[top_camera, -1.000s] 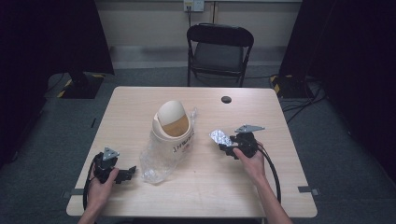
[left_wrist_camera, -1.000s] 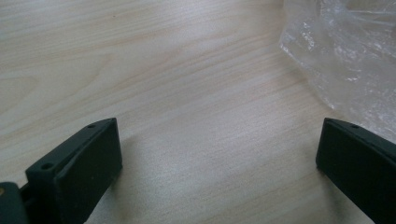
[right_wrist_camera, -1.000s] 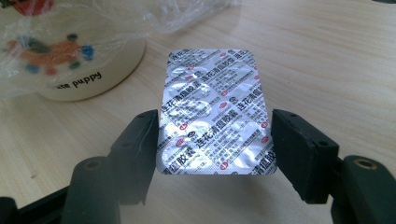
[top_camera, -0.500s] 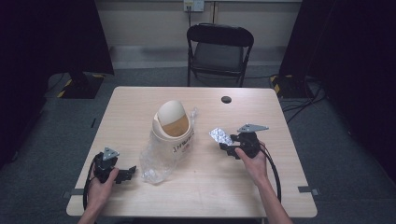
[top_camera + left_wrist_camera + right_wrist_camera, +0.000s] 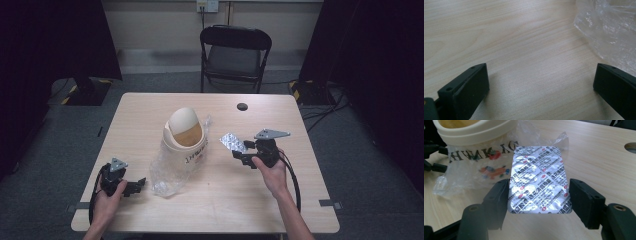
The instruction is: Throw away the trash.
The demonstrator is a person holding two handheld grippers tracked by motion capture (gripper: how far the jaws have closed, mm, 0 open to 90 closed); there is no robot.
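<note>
High view: a person sits at a wooden table (image 5: 150, 110) with a gripper in each hand.
Right gripper (image 5: 239, 151): clenched on a silver blister pack (image 5: 233, 142), held above the table to the right of the bin.
Right gripper view: the two black jaws press on the long edges of the blister pack (image 5: 539, 180); its foil back faces the camera, printed with red marks and dark characters, and its far end points toward the bin (image 5: 474, 130).
Pack's place: clear of the tabletop, near the bin's right side, not touching it.
Bin (image 5: 184, 137): small, cream, with a domed swing lid, upright at mid-table and lined with a clear plastic bag (image 5: 167, 172) that spills out to the front left onto the wood.
Left gripper (image 5: 137, 186): low at the near left corner of the table, jaws pointing toward the bag.
Left gripper view: jaws released and wide apart with bare wood between them; the crumpled bag (image 5: 609, 30) lies just beyond the right jaw.
Other things: a dark round grommet (image 5: 242, 106) sits in the table's far side; a black folding chair (image 5: 235, 55) stands behind the table.
</note>
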